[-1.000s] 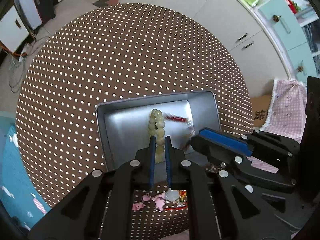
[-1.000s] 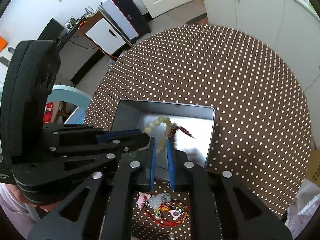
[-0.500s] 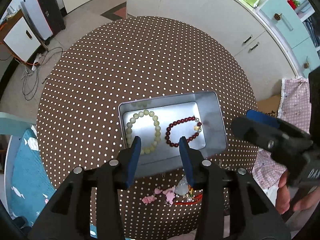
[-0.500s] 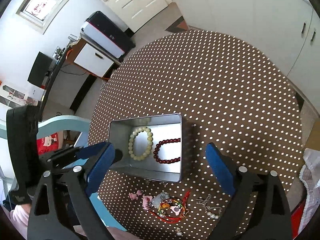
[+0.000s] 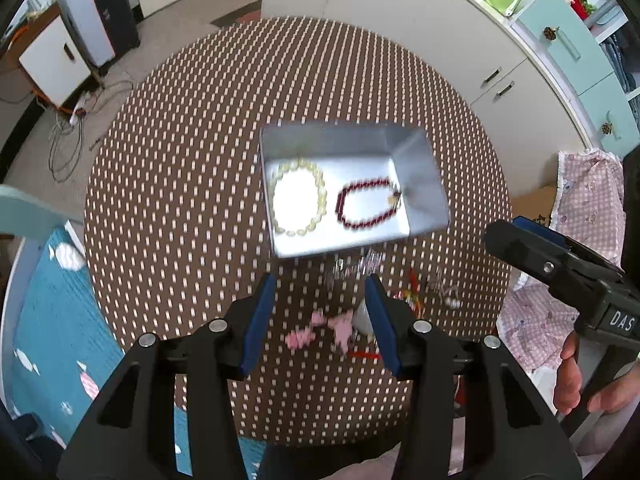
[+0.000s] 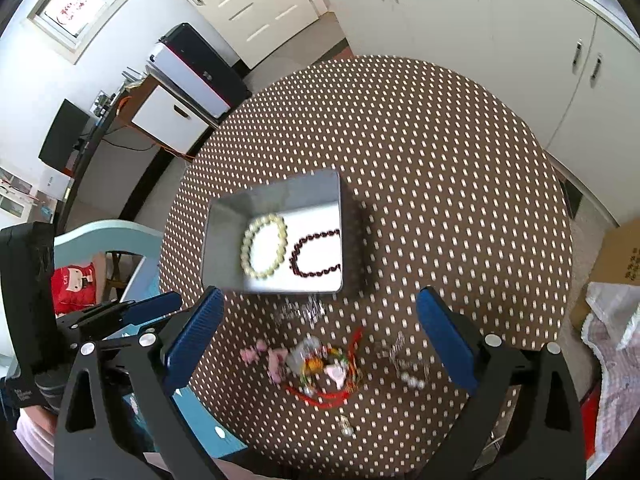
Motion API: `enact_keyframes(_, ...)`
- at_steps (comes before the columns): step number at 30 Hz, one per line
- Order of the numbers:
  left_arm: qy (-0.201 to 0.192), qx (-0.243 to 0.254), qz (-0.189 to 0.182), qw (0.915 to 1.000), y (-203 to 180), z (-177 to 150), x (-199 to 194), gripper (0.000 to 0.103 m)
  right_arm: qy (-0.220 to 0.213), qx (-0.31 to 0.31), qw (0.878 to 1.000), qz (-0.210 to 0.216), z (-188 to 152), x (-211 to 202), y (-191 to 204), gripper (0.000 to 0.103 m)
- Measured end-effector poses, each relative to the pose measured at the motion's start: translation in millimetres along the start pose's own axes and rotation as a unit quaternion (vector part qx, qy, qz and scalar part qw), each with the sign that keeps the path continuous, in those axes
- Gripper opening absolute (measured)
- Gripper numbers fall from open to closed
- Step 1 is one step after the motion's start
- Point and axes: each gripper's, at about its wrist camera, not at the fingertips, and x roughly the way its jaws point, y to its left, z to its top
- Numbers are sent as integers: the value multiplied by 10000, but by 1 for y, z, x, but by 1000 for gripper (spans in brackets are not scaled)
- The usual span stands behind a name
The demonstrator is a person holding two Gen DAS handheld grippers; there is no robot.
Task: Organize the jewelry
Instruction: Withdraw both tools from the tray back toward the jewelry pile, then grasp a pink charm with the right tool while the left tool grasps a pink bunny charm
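Note:
A silver tin stands on the round brown dotted table. In it lie a pale green bead bracelet on the left and a dark red bead bracelet on the right. They show again as the pale bracelet and red bracelet. My left gripper hovers in front of the tin, jaws opening, nothing between them. My right gripper is wide, still opening, and empty. Under both lies a loose jewelry pile with pink beads.
A thin silver chain lies just in front of the tin, and pearl pieces sit to the pile's right. A light blue chair stands at the table's left. White cabinets and a cardboard box are beyond it.
Both grippers were shut on the bracelets over the tin. They let go and opened, and the bracelets now lie flat inside. Both hands have drawn back and up.

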Motion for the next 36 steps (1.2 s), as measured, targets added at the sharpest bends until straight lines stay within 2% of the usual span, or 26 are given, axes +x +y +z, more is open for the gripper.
enact_keyframes(7,462,-47,-14,9989,10,-38,25,47,303,75,9994,-159,-40,11,-2,94)
enact_keyframes(12,505,260,3,9984,8,-55,38,47,546,152,9982,-209,-65,22,-1,94)
enact_keyframes(20,687,631,327,9951,5,-65,66,47,749,156,9968,-223,-88,35,4,94)
enact_keyframes(23,694,713,281,9946,0,-67,73,40,763,129,9968,-219,-92,40,8,94)
enact_keyframes(26,753,812,315,9934,-3,-68,80,38,748,47,9969,-252,-92,44,13,94)
enact_keyframes(30,775,921,306,9923,-9,-67,88,22,834,-156,9957,-365,-91,52,23,94)
enact_keyframes(33,772,1024,339,9912,-10,-66,88,16,832,-209,9958,-321,-90,55,26,93)
enact_keyframes(36,772,1047,229,9912,-7,-68,87,16,743,-331,9963,-277,-86,54,32,80)
